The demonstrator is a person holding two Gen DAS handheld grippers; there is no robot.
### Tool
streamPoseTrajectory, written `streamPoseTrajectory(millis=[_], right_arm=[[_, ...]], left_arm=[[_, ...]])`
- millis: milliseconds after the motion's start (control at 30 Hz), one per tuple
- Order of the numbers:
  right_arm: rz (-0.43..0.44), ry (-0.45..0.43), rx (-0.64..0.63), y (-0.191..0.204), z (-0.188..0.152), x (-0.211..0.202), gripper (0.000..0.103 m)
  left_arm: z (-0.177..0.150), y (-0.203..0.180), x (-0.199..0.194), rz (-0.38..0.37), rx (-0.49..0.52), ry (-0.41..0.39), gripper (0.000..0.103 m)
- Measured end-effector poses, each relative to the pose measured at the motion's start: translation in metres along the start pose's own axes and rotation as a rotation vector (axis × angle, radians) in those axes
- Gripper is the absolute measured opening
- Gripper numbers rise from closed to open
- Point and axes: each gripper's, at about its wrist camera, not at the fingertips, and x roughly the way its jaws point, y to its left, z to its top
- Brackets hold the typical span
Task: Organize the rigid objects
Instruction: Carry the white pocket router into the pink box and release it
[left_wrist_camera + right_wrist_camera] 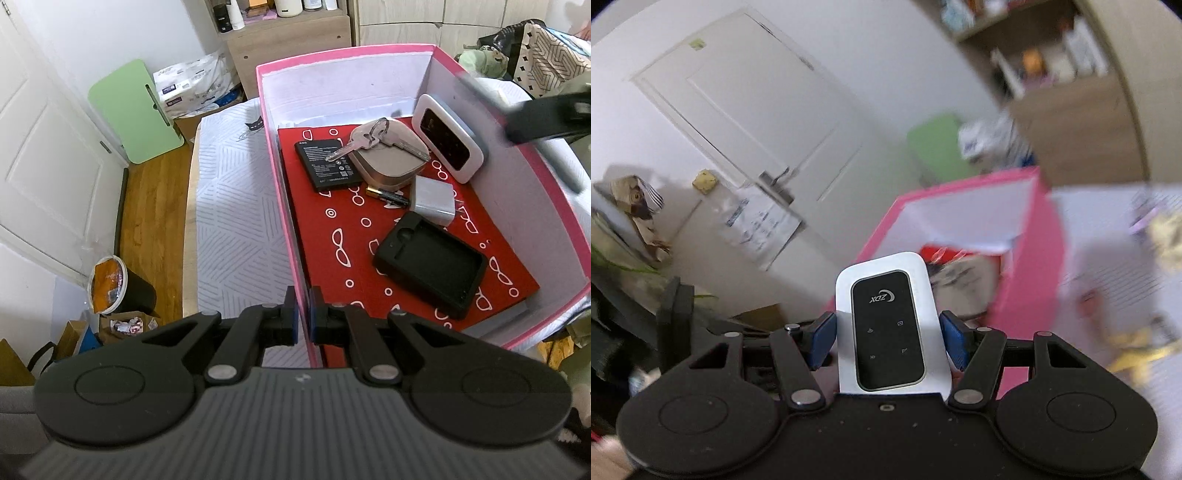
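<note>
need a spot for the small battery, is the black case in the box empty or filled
Empty. The black case lies open side up in the pink box, its recess bare.

"XDZ" logo on white pocket router (pixel 892 325), battery label txt illegible

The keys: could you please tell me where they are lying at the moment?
In the left wrist view, the keys lie on top of the beige case toward the far end of the pink box, between the black battery and the white device.
</note>
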Motion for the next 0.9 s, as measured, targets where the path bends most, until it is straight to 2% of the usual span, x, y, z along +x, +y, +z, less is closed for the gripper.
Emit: streamPoseTrajectory(millis=[67, 133, 167, 267, 400, 567, 633, 700, 900], right_arm=[[0.029, 0.068, 0.055, -0.001, 0.008, 0.028, 0.067], [-0.092, 0.037, 0.002, 0.011, 0.014, 0.034, 0.067], [-0.089, 0.023, 0.013, 0.012, 0.017, 0.036, 0.067], [-0.024, 0.078, 0.116, 0.002, 0.023, 0.052, 0.066], [-0.053, 0.104, 0.105, 0.007, 0.012, 0.072, 0.066], [-0.043, 0.193, 0.181, 0.004, 0.002, 0.102, 0.067], [-0.047, 0.214, 0.238, -0.001, 0.003, 0.107, 0.067], [-0.016, 0.194, 0.327, -0.011, 0.006, 0.106, 0.067], [-0.033, 0.212, 0.509, -0.027, -0.001, 0.123, 0.067]], left_arm=[[0.000, -0.001, 0.001, 0.009, 0.006, 0.000, 0.005], [0.000, 0.001, 0.001, 0.014, 0.006, -0.004, 0.005], [-0.001, 0.001, 0.000, 0.002, 0.001, -0.003, 0.005], [-0.002, 0.000, 0.000, 0.003, 0.002, -0.009, 0.005], [-0.001, 0.002, 0.001, -0.010, -0.003, -0.009, 0.005], [-0.001, 0.002, 0.001, -0.006, -0.004, -0.011, 0.005], [-0.001, 0.002, 0.001, 0.004, -0.005, -0.016, 0.005], [0.000, 0.002, 0.001, -0.008, -0.015, -0.015, 0.005], [0.000, 0.000, 0.001, 0.006, -0.007, -0.017, 0.005]])
